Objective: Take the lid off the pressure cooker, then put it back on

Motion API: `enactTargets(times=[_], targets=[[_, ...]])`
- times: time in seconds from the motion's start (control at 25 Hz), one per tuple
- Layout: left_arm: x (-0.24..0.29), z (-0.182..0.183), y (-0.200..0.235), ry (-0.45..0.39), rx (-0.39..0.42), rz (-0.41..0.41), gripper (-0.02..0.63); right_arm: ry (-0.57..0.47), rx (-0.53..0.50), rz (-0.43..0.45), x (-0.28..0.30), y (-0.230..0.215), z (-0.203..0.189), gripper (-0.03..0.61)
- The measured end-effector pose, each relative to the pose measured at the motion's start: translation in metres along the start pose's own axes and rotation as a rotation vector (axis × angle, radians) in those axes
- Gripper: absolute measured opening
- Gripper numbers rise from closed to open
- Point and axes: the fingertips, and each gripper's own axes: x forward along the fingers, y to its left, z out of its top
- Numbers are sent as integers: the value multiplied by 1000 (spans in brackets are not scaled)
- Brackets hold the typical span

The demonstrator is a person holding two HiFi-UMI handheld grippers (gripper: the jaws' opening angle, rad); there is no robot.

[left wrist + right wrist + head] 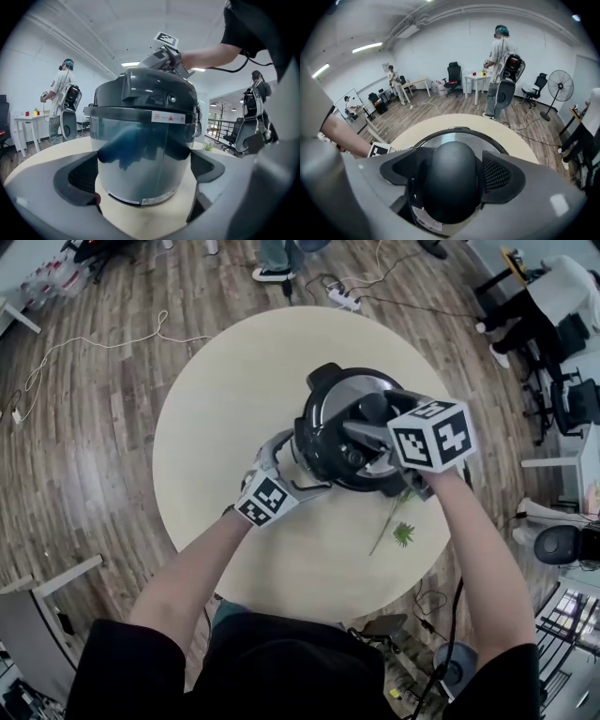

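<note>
A black and steel pressure cooker stands right of centre on a round pale table, its lid on. In the left gripper view its steel body fills the middle. My left gripper holds the body low on its near left side; its pads lie against both flanks. My right gripper comes down over the lid from the right. The round black lid knob sits between its jaws, which stand open, with a dark gap at the left pad.
A small green sprig lies on the table in front of the cooker, to its right. Cables trail over the wooden floor behind. A person stands by a white table beyond, with a fan and office chairs around.
</note>
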Motion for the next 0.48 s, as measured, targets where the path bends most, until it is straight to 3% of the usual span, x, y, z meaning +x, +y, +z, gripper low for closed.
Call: enactTargets(times=[0.2, 0.48], targets=[[-1, 1, 1, -10, 0, 1, 591, 135, -116, -25, 5, -3, -4, 325], [0, 1, 0, -4, -2, 8, 591, 180, -95, -40, 6, -5, -4, 307]])
